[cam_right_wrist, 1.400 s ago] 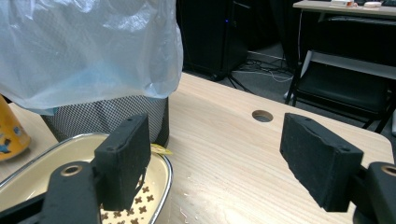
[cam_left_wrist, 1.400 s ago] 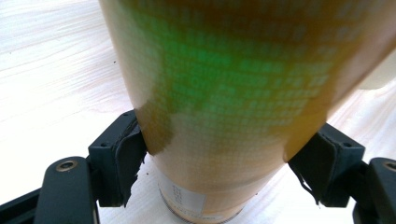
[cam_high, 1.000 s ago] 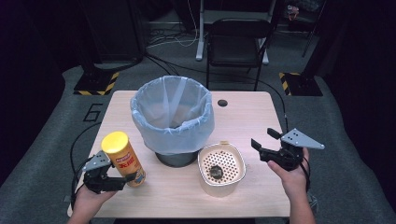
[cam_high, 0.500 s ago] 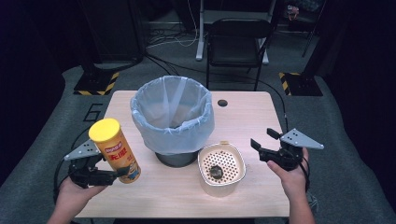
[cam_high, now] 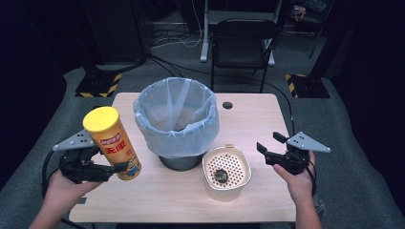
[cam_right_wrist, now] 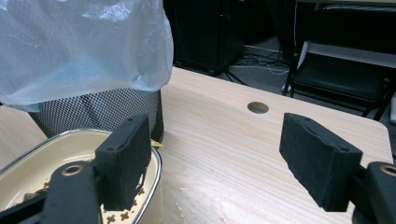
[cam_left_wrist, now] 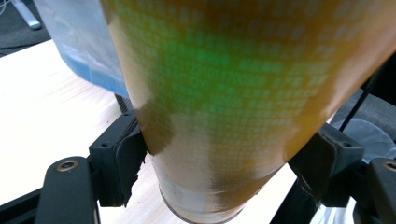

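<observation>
A tall orange chip can [cam_high: 112,143] with a yellow lid hangs tilted above the table's left part, lid leaning away to the left. My left gripper [cam_high: 114,168] is shut on its lower end; in the left gripper view both pads press the can [cam_left_wrist: 224,116] near its base. A mesh bin lined with a pale blue bag [cam_high: 176,119] stands mid-table, to the right of the can. My right gripper [cam_high: 268,147] hovers open at the table's right edge, nothing between its fingers [cam_right_wrist: 126,158].
A cream perforated basket [cam_high: 226,171] with a small dark scrap inside sits in front of the bin, left of my right gripper. A round cable hole [cam_high: 227,105] lies in the wooden tabletop [cam_high: 258,119] behind it. A black chair [cam_high: 241,47] stands beyond the table.
My left gripper has lifted the chip can off the table and tilted it. The right gripper has stayed put.
</observation>
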Available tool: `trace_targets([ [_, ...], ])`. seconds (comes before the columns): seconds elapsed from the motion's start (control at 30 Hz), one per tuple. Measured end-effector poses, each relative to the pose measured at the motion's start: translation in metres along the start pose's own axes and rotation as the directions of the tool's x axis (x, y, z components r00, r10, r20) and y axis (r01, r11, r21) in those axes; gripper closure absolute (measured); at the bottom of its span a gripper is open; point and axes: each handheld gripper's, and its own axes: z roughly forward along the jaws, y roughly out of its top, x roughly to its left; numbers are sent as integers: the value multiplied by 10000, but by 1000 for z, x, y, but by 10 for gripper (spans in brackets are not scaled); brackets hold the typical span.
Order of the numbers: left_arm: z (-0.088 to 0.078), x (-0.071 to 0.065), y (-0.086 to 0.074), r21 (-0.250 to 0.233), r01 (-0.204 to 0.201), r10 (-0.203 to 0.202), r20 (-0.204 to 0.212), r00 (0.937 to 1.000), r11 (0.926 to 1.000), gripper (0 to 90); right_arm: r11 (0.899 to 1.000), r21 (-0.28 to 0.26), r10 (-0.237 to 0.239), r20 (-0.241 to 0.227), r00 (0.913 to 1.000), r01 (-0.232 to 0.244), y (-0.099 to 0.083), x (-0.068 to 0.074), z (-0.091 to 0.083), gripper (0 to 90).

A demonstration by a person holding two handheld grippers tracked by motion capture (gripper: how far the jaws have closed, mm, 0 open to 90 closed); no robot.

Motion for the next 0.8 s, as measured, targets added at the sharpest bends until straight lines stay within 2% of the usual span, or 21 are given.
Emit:
trace_targets([
  [0.17, -10, -4, 19, -62, -72, 72, 101, 9999, 10000, 238, 10000, 15, 65, 48, 10000, -65, -2, -2, 0, 247],
  [0.37, -22, -8, 45, -126, -267, 267, -42, 9996, 9996, 238, 9998, 25, 172, 98, 9998, -172, -3, -5, 1, 248],
  [0.8, -30, -13, 95, -343, -752, 743, -243, 9969, 9966, 239, 9997, 166, 187, 114, 9998, -188, -5, -3, 3, 249],
])
